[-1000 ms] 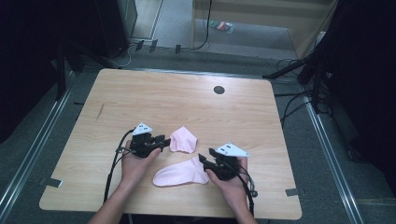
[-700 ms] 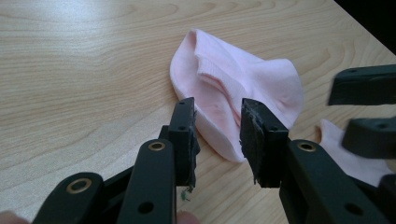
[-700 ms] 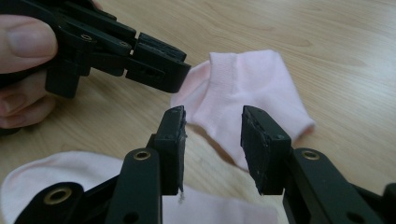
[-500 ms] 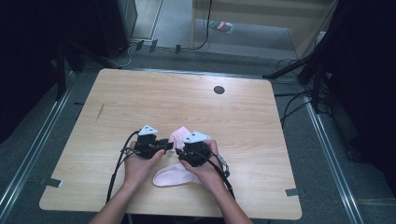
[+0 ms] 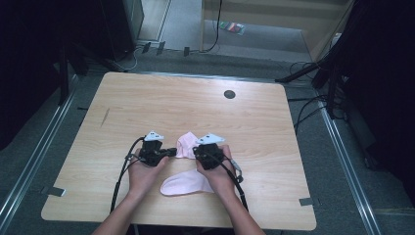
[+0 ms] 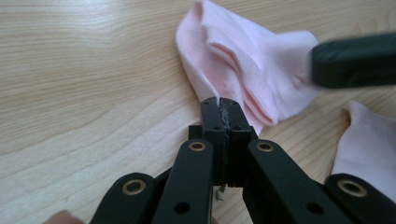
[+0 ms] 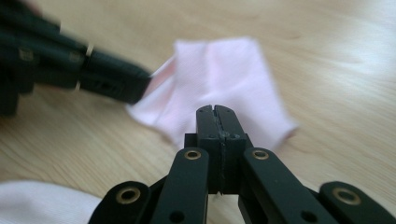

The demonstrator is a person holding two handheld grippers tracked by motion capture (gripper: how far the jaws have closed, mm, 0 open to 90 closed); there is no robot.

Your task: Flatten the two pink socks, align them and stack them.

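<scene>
On a wooden table (image 5: 147, 98), left to right: left gripper (image 6: 219, 103), jaws pressed fully together, tips touching the near edge of a folded pink sock (image 6: 243, 70), nothing visibly pinched between them. Just right of that, right gripper (image 7: 217, 112), jaws likewise closed with no gap, tips resting against the same sock's edge. Nearer the person, a 2nd pink sock (image 5: 186, 183), lying flat between the 2 hands.

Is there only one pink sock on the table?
No, there are two: a folded pink sock lies between the grippers, and a flat pink sock lies nearer the person on the wooden table.
</scene>
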